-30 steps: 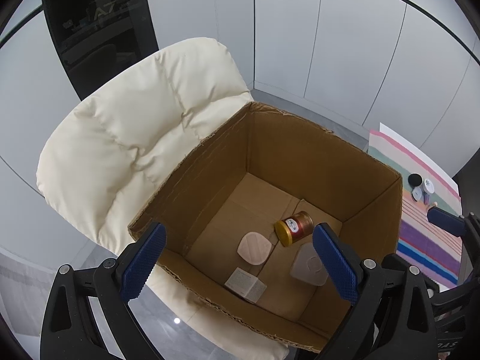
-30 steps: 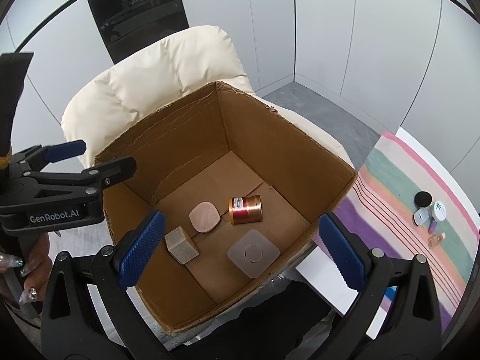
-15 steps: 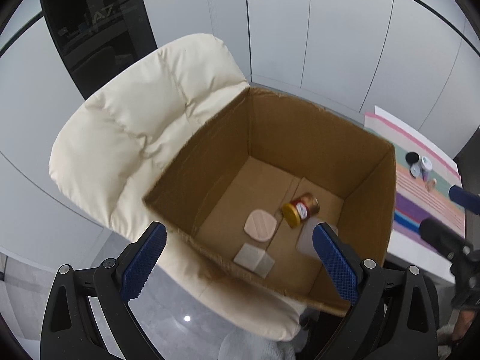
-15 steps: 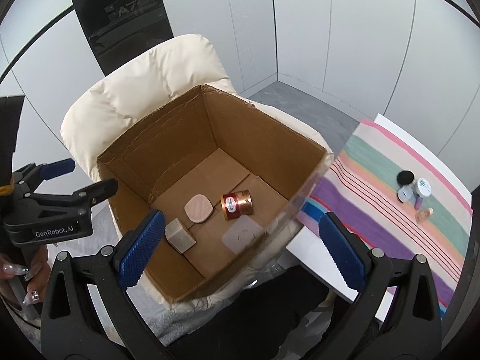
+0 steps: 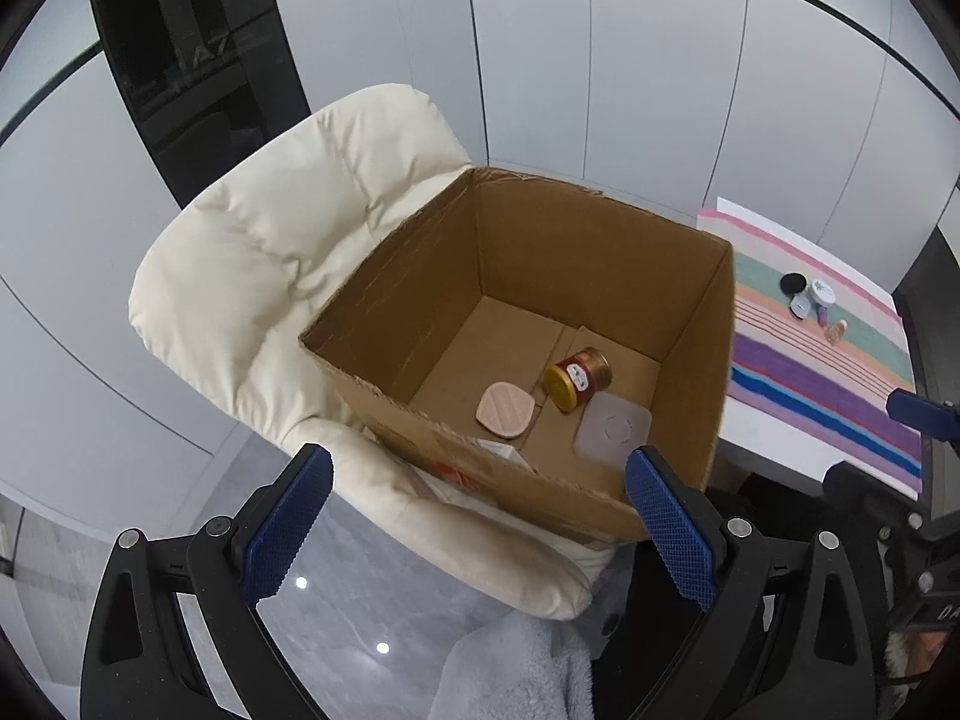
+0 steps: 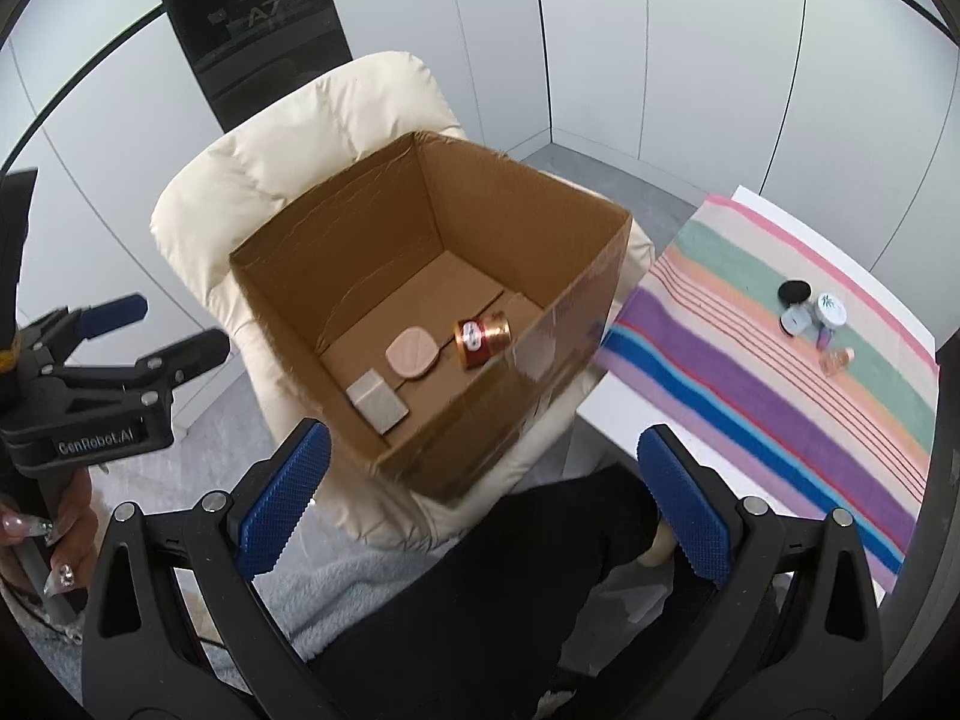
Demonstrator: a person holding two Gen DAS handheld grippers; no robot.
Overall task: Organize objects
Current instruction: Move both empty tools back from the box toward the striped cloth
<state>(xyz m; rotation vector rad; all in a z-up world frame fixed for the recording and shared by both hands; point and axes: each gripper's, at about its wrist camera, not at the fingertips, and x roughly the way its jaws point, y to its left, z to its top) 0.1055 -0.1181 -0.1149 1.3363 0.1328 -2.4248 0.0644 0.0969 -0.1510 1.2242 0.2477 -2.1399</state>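
Cream chair (image 5: 252, 276), cardboard box (image 5: 576, 252) beyond left gripper (image 5: 480, 522)

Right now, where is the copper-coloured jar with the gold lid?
The copper jar lies on its side on the floor of the cardboard box, between the pink compact and the frosted square lid. In the right wrist view it sits against the box's right wall.

From the left wrist, the cardboard box's (image 5: 690, 360) near wall hides most of the small white block (image 5: 498, 449), at 6 o'clock on the box floor. From the right wrist, the near wall covers the translucent square lid entirely and clips the copper jar (image 6: 483, 340). On the striped cloth (image 6: 750, 372), the tiny bottles (image 6: 831, 348) are too small to identify. The table (image 6: 606, 420) runs off the frame at 3 o'clock.
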